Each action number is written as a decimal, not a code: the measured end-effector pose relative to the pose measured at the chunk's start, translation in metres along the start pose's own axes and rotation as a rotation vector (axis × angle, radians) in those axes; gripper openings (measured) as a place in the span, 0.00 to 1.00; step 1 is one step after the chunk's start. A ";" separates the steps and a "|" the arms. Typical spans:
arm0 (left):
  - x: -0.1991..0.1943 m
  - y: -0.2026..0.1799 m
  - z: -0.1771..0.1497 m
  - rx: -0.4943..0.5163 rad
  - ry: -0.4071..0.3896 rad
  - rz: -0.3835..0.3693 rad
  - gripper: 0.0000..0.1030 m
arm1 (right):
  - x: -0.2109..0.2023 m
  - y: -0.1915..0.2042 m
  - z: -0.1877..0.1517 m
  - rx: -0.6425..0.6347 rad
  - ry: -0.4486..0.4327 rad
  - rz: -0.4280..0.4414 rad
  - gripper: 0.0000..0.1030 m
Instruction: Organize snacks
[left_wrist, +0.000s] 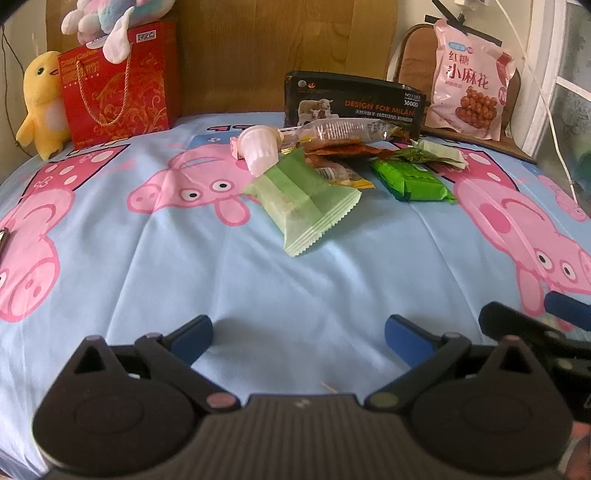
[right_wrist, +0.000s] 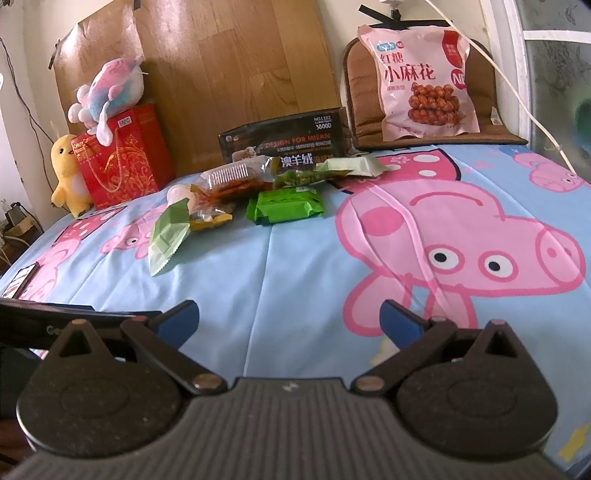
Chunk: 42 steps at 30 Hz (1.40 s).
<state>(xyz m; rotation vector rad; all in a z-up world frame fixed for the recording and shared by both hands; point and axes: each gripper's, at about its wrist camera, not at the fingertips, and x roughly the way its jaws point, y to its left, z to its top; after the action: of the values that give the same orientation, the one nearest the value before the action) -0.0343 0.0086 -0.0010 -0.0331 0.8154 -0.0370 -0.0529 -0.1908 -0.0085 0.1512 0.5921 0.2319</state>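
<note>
I held my left gripper (left_wrist: 298, 334) and right gripper (right_wrist: 290, 319) spread wide and empty above the bedsheet (left_wrist: 258, 295). The snack pile (left_wrist: 332, 162) lay just before the black box (left_wrist: 351, 101), the pale green packet (left_wrist: 303, 206) nearest me.

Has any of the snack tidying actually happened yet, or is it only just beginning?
Only just beginning, it seems. Nothing looks sorted: the pale green wrapper, bright green packet and clear tray of reddish snacks lie jumbled on the cartoon-pig bedsheet. Left gripper and right gripper are open, holding nothing. All the sorting remains.
</note>
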 end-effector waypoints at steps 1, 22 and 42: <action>0.000 0.000 0.000 0.000 -0.002 -0.001 1.00 | 0.000 0.000 0.000 -0.002 -0.001 -0.001 1.00; -0.027 0.036 0.010 0.037 -0.186 -0.029 1.00 | 0.015 0.017 0.005 -0.057 -0.001 -0.028 1.00; 0.004 0.103 0.069 -0.004 -0.370 -0.157 1.00 | 0.085 0.059 0.049 -0.078 0.117 0.293 0.59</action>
<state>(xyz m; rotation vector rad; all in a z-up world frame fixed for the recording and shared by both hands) 0.0208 0.1125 0.0391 -0.1044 0.4416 -0.1730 0.0332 -0.1153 -0.0013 0.1491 0.6753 0.5500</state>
